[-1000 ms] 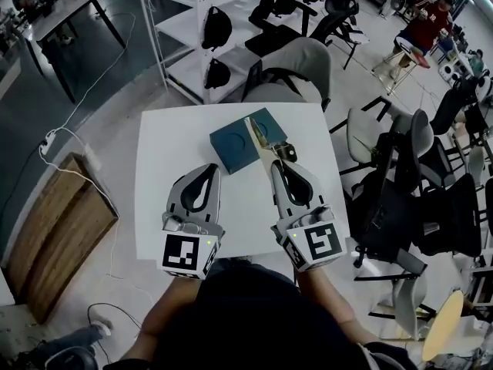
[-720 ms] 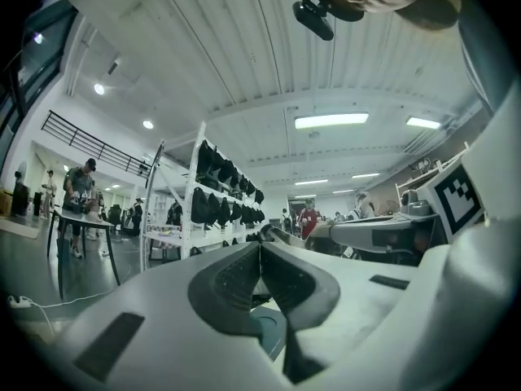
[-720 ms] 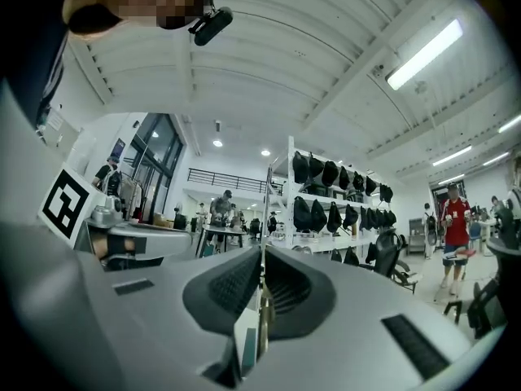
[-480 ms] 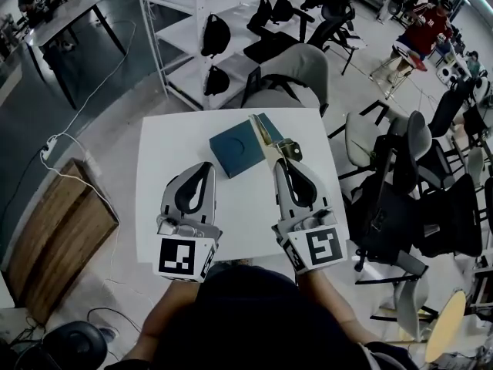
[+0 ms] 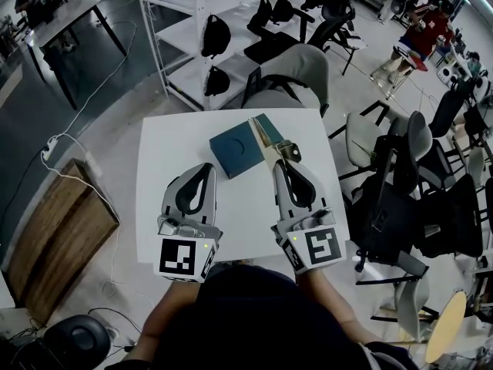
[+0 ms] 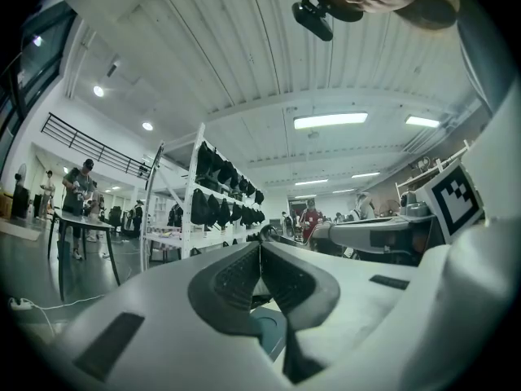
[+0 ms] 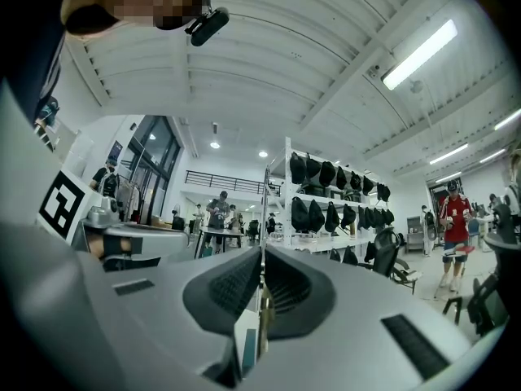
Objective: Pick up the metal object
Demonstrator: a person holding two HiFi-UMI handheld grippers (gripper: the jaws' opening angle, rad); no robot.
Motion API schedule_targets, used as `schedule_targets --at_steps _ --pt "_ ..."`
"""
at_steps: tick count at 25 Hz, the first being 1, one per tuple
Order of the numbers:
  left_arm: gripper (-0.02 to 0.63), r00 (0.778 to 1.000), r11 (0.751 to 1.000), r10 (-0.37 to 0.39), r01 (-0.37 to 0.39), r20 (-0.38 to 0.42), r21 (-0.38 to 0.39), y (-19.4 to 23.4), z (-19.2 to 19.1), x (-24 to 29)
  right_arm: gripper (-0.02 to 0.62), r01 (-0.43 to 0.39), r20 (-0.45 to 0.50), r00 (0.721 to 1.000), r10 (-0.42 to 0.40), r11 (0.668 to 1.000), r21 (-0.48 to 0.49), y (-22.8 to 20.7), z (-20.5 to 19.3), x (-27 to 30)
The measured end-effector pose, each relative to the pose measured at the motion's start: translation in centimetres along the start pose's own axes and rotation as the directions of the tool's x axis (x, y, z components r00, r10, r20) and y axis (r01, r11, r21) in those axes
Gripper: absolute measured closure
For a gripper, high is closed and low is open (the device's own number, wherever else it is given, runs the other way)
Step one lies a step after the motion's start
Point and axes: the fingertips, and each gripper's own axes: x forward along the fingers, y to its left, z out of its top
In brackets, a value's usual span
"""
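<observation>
In the head view, a square white counter (image 5: pixel 166 153) is sitting below the camera, and a flat, dark teal square pad (image 5: pixel 237 151) is lying on its far half, toward 12 o'clock from the middle. The right gripper (image 5: pixel 282 163) is reaching in from 5 o'clock, its jaws clamping the near end of a long, thin, pale metal strip (image 5: pixel 266 139). The strip is pointing out from the jaws toward 11 o'clock and crossing the teal pad's right edge; whether it is touching the pad cannot be told. The left gripper (image 5: pixel 208 168) is resting over the counter at 7 o'clock, well apart from the strip, with its tips aiming at 12 o'clock just short of the pad. Beyond the counter, a grey chair (image 5: pixel 296 72) is standing at 12 o'clock and a white shelf rack with black bags (image 5: pixel 204 45) at 11 o'clock. In the left gripper view, the left gripper (image 6: pixel 260 255) is showing its ribbed black jaws pressed together with nothing between them, and the teal pad (image 6: pixel 270 330) is peeking out beneath them. In the right gripper view, the right gripper (image 7: pixel 262 259) is pinching the metal strip (image 7: pixel 264 312) edge-on between nearly closed jaws, the strip rising straight toward 12 o'clock past the tips.
</observation>
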Motion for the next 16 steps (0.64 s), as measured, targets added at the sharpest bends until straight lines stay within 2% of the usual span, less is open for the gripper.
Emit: schedule_targets --at_steps 16 --pt "0.581 1.0 1.0 -0.005 0.005 -0.009 0.007 0.13 -0.28 0.52 0.558 -0.001 -0.005 1.0 0.001 1.0 0.009 -0.4 -0.24 0.45"
